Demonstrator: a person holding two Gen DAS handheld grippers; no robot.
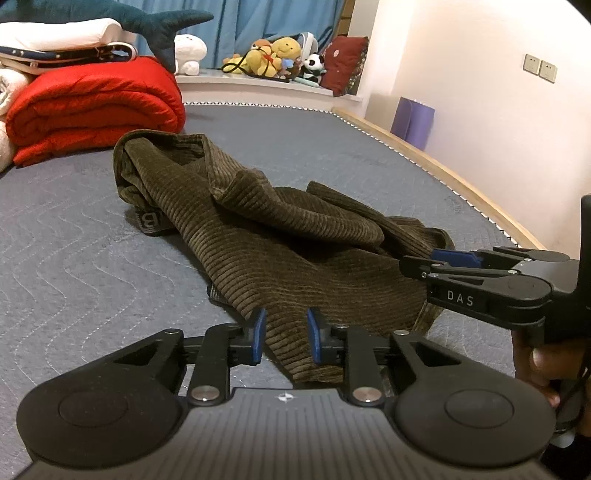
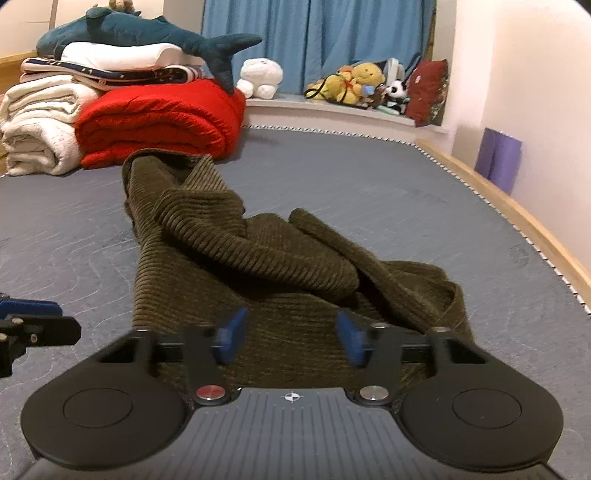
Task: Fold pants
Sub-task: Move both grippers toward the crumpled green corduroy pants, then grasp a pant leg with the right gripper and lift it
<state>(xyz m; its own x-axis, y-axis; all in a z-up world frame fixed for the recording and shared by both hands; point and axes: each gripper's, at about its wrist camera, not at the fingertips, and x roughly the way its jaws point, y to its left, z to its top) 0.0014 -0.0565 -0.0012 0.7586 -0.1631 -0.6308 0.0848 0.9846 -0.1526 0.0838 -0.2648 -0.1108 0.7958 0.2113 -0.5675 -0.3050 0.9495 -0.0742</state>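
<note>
Olive-brown corduroy pants lie crumpled on the grey quilted bed, one end bunched up toward the back and the near end spread flat. They also show in the right wrist view. My left gripper is open, its blue pads on either side of the near hem of the pants. My right gripper is open, low over the near part of the pants. In the left wrist view, the right gripper comes in from the right, over the pants' right edge.
A folded red quilt and stacked white bedding with a blue plush shark sit at the back left. Plush toys and a red pillow line the window ledge. A wooden bed rail runs along the right.
</note>
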